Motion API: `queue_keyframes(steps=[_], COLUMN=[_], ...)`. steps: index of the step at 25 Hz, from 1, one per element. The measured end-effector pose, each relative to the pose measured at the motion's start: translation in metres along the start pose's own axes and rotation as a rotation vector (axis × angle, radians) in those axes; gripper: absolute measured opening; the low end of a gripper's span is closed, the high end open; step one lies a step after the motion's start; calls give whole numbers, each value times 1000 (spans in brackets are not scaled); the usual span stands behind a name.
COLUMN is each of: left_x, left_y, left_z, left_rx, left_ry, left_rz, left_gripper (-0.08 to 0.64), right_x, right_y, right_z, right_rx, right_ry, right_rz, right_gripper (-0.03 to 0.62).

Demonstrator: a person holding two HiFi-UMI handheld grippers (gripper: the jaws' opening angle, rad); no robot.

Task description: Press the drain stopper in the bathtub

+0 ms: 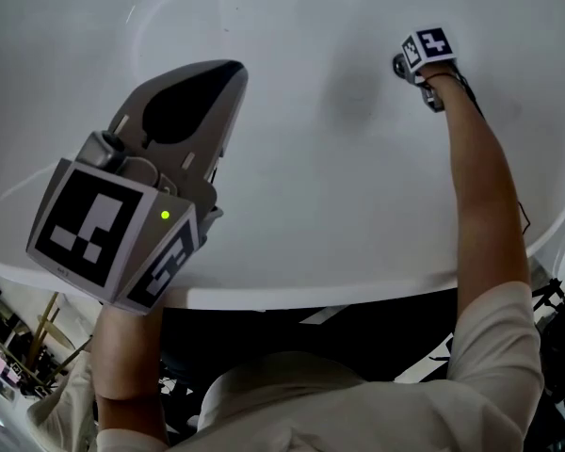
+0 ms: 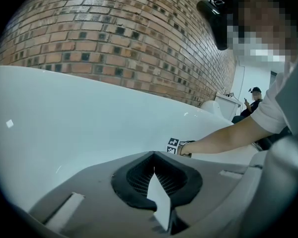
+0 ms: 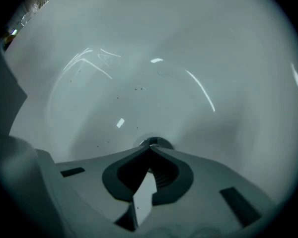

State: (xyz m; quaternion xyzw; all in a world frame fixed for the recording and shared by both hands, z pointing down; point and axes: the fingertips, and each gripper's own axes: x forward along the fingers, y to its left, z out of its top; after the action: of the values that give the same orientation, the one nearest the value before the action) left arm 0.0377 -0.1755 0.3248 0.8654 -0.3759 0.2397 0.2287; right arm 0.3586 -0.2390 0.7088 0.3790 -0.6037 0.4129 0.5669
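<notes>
Right gripper view: right claw [image 3: 150, 148] closed, empty, tips at the drain stopper [image 3: 162, 142]; left claw [image 2: 154, 153] closed, empty.

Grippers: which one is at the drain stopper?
The right gripper: shut tips at the round chrome drain stopper on the white bathtub floor. The left gripper hangs high, far from it.

A glossy white bathtub [image 1: 339, 177] fills the frame. At lower left, the grey plastic left gripper [image 1: 231, 78], black-padded, carries a black-and-white square-patterned marker cube [image 1: 85, 224] and a small green light [image 1: 165, 216]. A red-brown brick wall [image 2: 114, 33], mortared pale, spans the top of the left gripper view.
</notes>
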Motion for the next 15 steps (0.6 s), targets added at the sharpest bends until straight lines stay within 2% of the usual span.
queue_keyframes(steps=[11,15], left_x=[2,3], left_y=[-5,-7], left_z=[-3,-3], left_rx=[-16,-28], left_ry=[23,16], left_rz=[-26,-44], left_gripper=[6,6], right_x=[20,22], right_y=[-4,-3], right_z=[-12,-11], right_rx=[25,10], right_ry=[34,23], right_rz=[13,-20], right_gripper=[15,18])
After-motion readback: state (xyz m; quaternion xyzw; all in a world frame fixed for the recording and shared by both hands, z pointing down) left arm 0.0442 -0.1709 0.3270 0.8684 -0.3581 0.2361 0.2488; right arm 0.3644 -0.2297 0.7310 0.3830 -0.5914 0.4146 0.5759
